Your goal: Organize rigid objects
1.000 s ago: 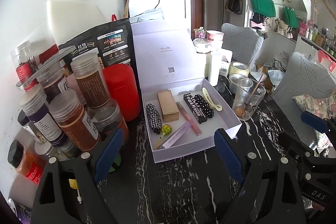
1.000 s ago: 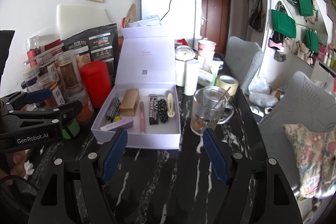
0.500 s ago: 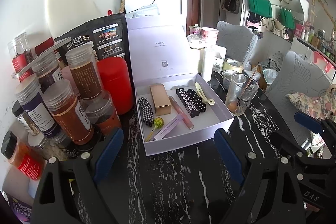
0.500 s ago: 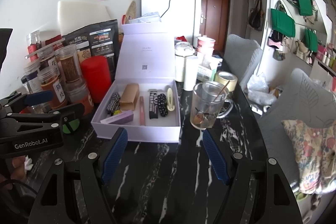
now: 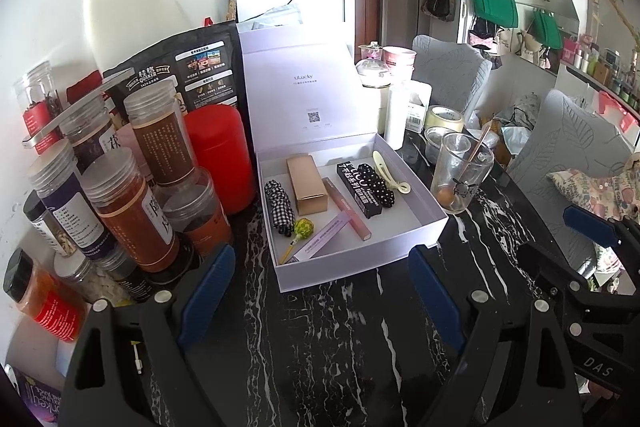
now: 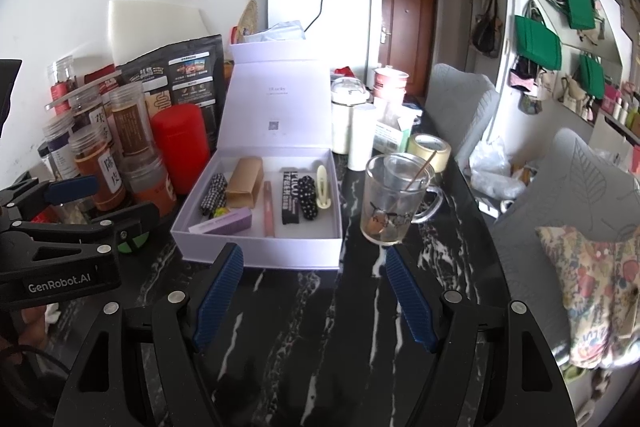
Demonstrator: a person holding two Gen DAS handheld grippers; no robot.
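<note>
An open lavender box (image 5: 348, 267) (image 6: 272, 255) stands on the black marble table (image 5: 320, 339) with its lid upright. In it lie a gold carton (image 5: 306, 183), a checkered hair clip (image 5: 280, 203), a pink tube (image 5: 346, 205), a black carton (image 5: 358, 189), a polka-dot clip (image 5: 376, 183), a cream clip (image 5: 390, 171), a purple carton (image 5: 320, 237) and a green lollipop (image 5: 303, 227). My left gripper (image 5: 320, 253) hovers open just before the box's front wall. My right gripper (image 6: 313, 251) is open too, near the front right corner. Neither holds anything.
Several spice jars (image 5: 132, 203) and a red canister (image 5: 218, 151) crowd the box's left side, with a black bag (image 5: 180, 67) behind. A glass mug (image 6: 394, 199) with a stirrer stands right of the box, a tape roll (image 6: 430, 151) beyond it. Grey chairs (image 6: 580, 187) line the right.
The left wrist view has shifted slightly, so the box sits a little further left in it. Both grippers stay open and nothing in the box has moved.
</note>
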